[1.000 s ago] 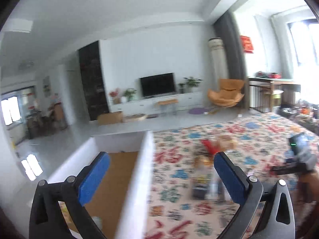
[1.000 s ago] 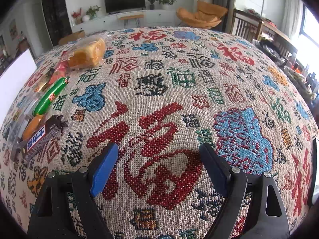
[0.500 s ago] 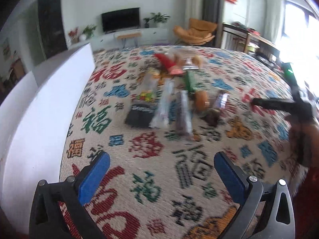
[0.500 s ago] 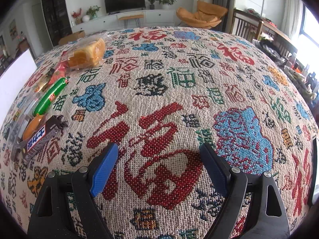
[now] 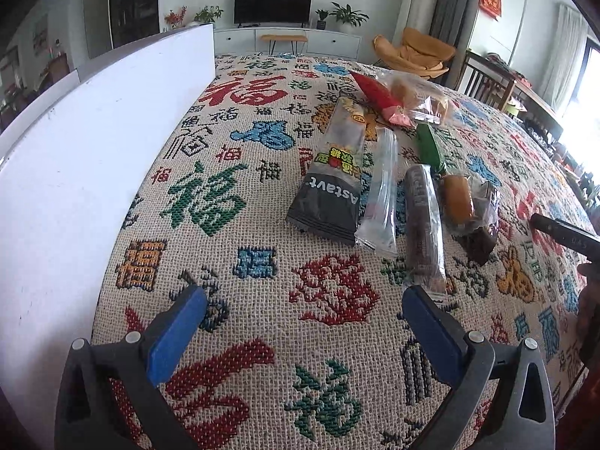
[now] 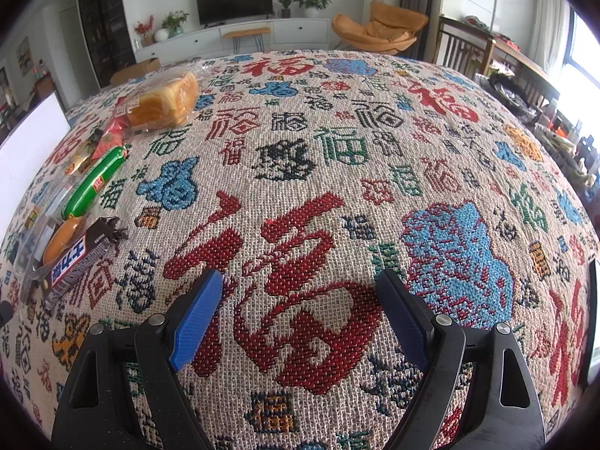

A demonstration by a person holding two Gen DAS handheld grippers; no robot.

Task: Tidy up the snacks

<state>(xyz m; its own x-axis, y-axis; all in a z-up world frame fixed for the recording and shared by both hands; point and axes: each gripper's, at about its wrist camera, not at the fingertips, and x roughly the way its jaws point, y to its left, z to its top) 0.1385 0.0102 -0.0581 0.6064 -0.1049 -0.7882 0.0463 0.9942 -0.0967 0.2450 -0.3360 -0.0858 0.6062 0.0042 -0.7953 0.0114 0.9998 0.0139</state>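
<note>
Several snacks lie in a loose row on the patterned tablecloth [image 5: 262, 292]. In the left wrist view I see a black Astavt pouch [image 5: 330, 183], a clear wrapper [image 5: 380, 195], a brown bar [image 5: 423, 225], an orange bun [image 5: 457, 198], a green sausage [image 5: 429, 146], a red packet [image 5: 375, 93] and bagged bread [image 5: 416, 97]. My left gripper [image 5: 300, 326] is open and empty, just short of the row. My right gripper [image 6: 296, 315] is open and empty over bare cloth; bread [image 6: 165, 101], green sausage [image 6: 93, 183] and a Snickers bar [image 6: 71, 262] lie to its left.
A white box [image 5: 93, 157] stands along the left of the table, its wall also at the edge of the right wrist view [image 6: 26, 142]. The right gripper's tip [image 5: 562, 234] shows at the right. Beyond the table are an orange chair [image 6: 378, 33] and a TV cabinet [image 6: 243, 37].
My left gripper has swung from over the white box, tilted down and moved closer to the snack row. The right gripper has not moved.
</note>
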